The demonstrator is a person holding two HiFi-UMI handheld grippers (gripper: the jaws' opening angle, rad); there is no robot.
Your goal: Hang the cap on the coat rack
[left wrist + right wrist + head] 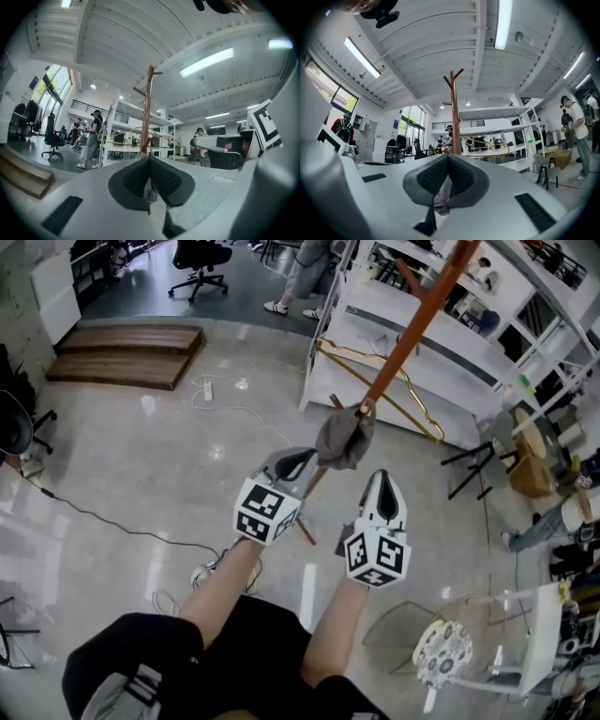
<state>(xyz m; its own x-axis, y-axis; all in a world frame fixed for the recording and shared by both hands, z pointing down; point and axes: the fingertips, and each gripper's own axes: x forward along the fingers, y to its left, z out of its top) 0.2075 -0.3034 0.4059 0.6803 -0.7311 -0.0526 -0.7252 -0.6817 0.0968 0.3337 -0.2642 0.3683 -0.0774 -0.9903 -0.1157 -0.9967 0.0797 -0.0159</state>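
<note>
The grey cap (345, 437) hangs between my two grippers, in front of the coat rack's orange-brown pole (412, 334) in the head view. My left gripper (305, 460) is shut at the cap's left edge. My right gripper (380, 479) is shut at its right edge. A fold of pale grey cloth (149, 191) shows pinched between the left pads, and another fold (440, 197) between the right pads. Both gripper views look over the shut jaws at the rack (148, 108) (454, 112), which stands a little way off. Its upper pegs are bare.
White shelving (412, 315) stands behind the rack. Wooden steps (127, 352) lie at the far left and an office chair (199, 259) beyond them. A white chair with a patterned cushion (442, 652) is at the near right. A cable (112, 521) runs over the glossy floor.
</note>
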